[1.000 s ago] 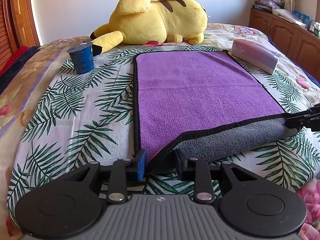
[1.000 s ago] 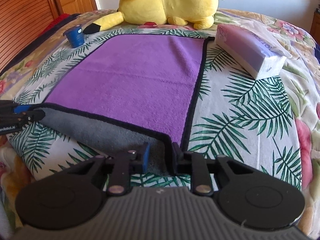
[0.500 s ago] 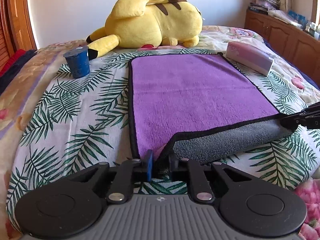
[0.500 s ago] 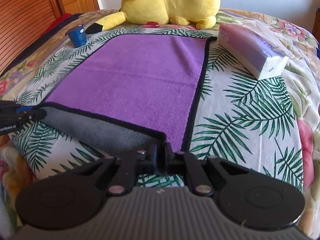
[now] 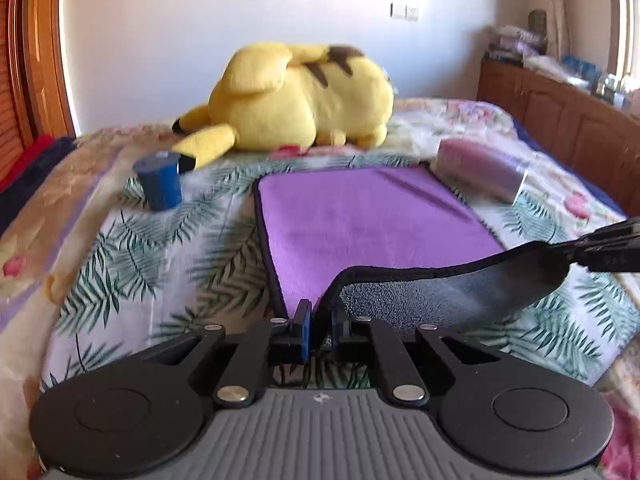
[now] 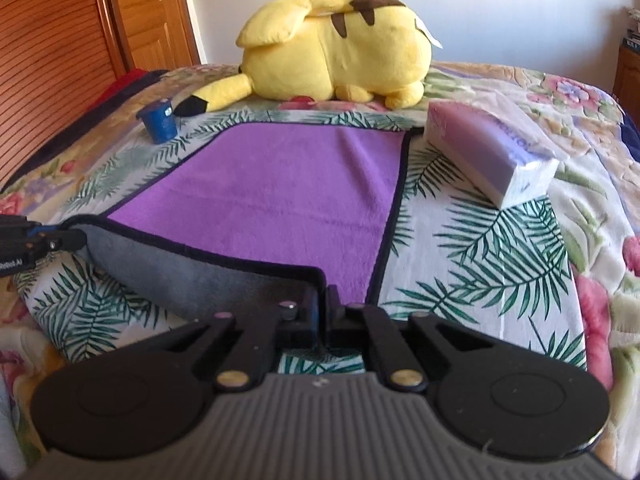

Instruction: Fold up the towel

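A purple towel (image 5: 368,220) with a black border and grey underside lies on the palm-print bedspread; it also shows in the right wrist view (image 6: 280,196). My left gripper (image 5: 320,330) is shut on the towel's near left corner. My right gripper (image 6: 323,312) is shut on the near right corner. Both corners are raised, so the near edge hangs between them with its grey underside (image 5: 440,292) facing me. The right gripper shows at the right of the left wrist view (image 5: 600,248); the left gripper shows at the left of the right wrist view (image 6: 28,240).
A yellow plush toy (image 5: 296,100) lies beyond the towel's far edge. A blue cup (image 5: 158,184) stands at the far left. A tissue pack (image 6: 492,156) lies by the towel's far right corner. A wooden cabinet (image 5: 560,120) stands right of the bed, wooden doors (image 6: 60,40) left.
Both grippers have closed on the towel's near corners and lifted them. The near edge has risen off the bed and more grey underside shows.
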`<state>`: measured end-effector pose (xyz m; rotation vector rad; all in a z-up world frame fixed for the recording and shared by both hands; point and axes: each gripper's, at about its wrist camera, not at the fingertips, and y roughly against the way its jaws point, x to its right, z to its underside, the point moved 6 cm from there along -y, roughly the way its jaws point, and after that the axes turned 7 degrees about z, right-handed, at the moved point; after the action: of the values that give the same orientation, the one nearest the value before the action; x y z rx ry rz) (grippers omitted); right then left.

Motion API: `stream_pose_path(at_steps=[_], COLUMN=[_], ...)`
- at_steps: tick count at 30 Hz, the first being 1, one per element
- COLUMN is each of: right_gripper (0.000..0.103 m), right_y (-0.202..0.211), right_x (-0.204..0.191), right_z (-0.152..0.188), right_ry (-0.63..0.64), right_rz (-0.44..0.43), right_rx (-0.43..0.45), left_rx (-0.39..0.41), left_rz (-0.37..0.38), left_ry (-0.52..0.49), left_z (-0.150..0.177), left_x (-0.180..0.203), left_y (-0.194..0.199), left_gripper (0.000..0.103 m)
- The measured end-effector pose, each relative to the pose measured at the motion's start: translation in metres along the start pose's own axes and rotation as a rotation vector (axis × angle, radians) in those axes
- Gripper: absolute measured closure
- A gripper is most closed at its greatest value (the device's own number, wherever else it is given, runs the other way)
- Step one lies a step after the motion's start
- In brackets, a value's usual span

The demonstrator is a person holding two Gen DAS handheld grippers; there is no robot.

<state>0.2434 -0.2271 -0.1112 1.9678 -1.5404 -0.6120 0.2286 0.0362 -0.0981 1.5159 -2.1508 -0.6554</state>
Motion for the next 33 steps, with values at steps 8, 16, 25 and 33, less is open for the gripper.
stream_pose_path(at_steps=[8, 16, 25, 33], right_gripper=[0.099, 0.099, 0.099, 0.099], right_y=[0.015, 0.025, 0.029, 0.029], right_x=[0.005, 0.001, -0.003, -0.002], right_z=[-0.016, -0.028, -0.042, -0.056], right_ry=[-0.018, 0.000, 0.035, 0.048], right_rz=[-0.003, -0.018, -0.014, -0.008], right_rx=[0.089, 0.146, 0.185, 0.245], left_rx=[0.021, 0.019, 0.033, 0.043], left_rz=[-0.009, -0.009, -0.007, -0.020], left_ry=[-0.009, -0.042, -0.069, -0.093], left_z=[-0.009, -0.016, -0.033, -0.048], left_x=[-0.001, 0.002, 0.004, 0.000], left_y=[0.008, 0.003, 0.001, -0.003], left_gripper=[0.103, 0.103, 0.103, 0.103])
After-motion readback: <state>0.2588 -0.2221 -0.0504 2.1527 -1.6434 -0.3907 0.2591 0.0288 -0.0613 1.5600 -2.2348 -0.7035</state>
